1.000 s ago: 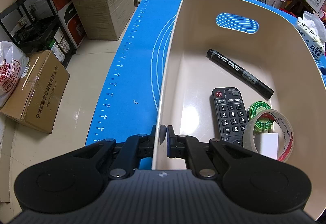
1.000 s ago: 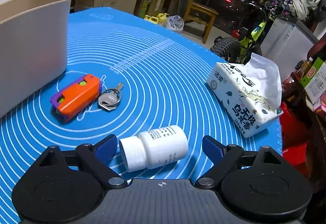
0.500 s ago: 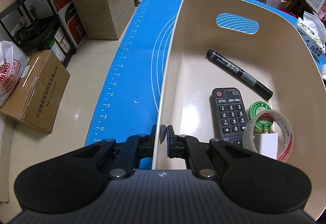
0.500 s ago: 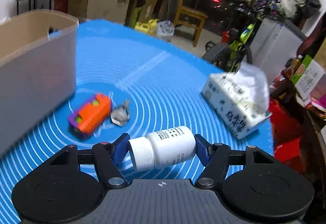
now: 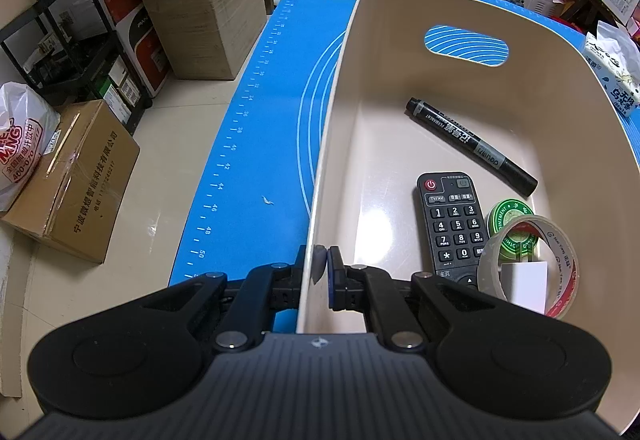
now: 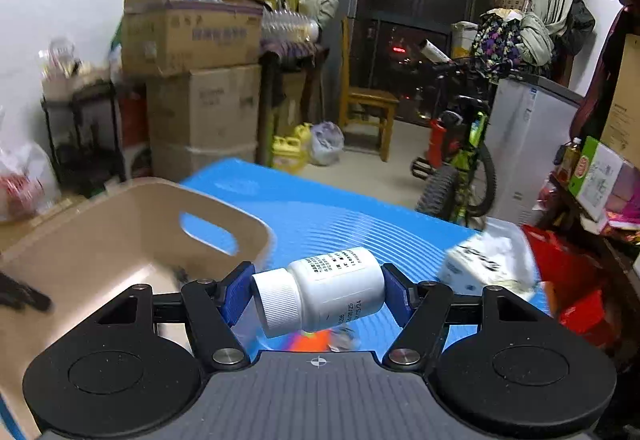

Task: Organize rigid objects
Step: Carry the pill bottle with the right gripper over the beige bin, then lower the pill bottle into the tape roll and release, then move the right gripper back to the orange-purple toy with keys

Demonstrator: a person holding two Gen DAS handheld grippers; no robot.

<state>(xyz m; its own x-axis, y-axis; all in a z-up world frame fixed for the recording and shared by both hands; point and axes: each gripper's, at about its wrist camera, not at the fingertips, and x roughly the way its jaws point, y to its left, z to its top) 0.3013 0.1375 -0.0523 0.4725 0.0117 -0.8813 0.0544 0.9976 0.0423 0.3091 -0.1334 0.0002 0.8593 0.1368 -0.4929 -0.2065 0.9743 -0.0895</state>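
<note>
My left gripper (image 5: 322,264) is shut on the near wall of the beige bin (image 5: 360,79), one finger outside and one inside. In the bin lie a black marker (image 5: 472,145), a black remote (image 5: 452,220), a green tin (image 5: 510,217) and a roll of clear tape (image 5: 528,264) around a white block. My right gripper (image 6: 318,288) is shut on a white pill bottle (image 6: 336,284), lying sideways with its cap to the left, held in the air above the blue mat (image 6: 340,215). The bin (image 6: 120,224) sits to its lower left. An orange key fob (image 6: 308,342) shows blurred below the bottle.
A tissue pack (image 6: 484,264) lies on the mat to the right. Cardboard boxes (image 5: 72,179), a black shelf and a plastic bag stand on the floor left of the table. A bicycle (image 6: 460,159), a wooden chair and a grey cabinet stand beyond the far edge.
The right gripper closed on the bottle, lifted it off the mat and swung it towards the bin. The left gripper has kept its hold on the bin wall.
</note>
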